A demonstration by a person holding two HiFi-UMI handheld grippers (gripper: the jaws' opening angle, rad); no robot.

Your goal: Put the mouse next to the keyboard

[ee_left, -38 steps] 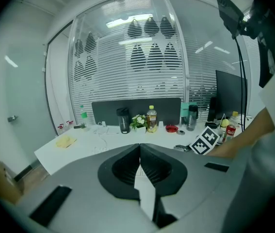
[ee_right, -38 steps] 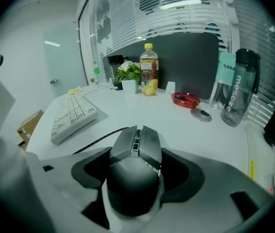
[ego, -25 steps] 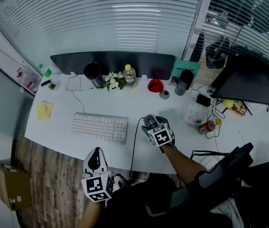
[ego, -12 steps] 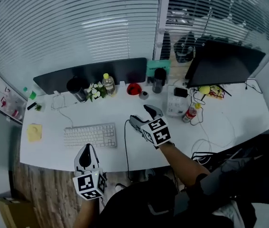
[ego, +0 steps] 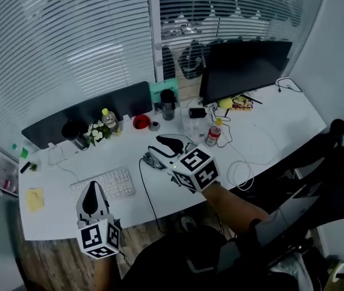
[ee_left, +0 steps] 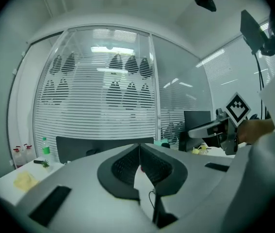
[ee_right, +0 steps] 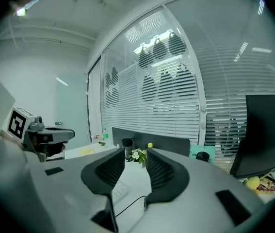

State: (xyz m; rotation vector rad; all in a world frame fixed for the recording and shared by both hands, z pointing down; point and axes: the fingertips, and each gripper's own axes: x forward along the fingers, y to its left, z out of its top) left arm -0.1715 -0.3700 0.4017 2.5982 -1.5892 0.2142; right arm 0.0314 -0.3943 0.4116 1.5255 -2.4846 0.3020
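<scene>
Mouse [ego: 149,161] lies on the white desk below the right gripper [ego: 157,150], which has released it, lifted and half closed, jaws still apart on nothing. It now rests just beside the pale, ridged keyboard [ego: 102,184], thin black cable trailing. Left gripper [ego: 90,190] stays pressed together.

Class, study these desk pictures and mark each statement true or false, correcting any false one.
1. The keyboard lies on the white desk. True.
2. The right gripper clamps an object in its fingers. False: they stand apart with nothing between them, having just been closing.
3. The left gripper has its fingers together. True.
4. The monitor shows a bright picture. False: its screen is dark.
5. A yellow-capped bottle stands beside the flowers. True.
</scene>
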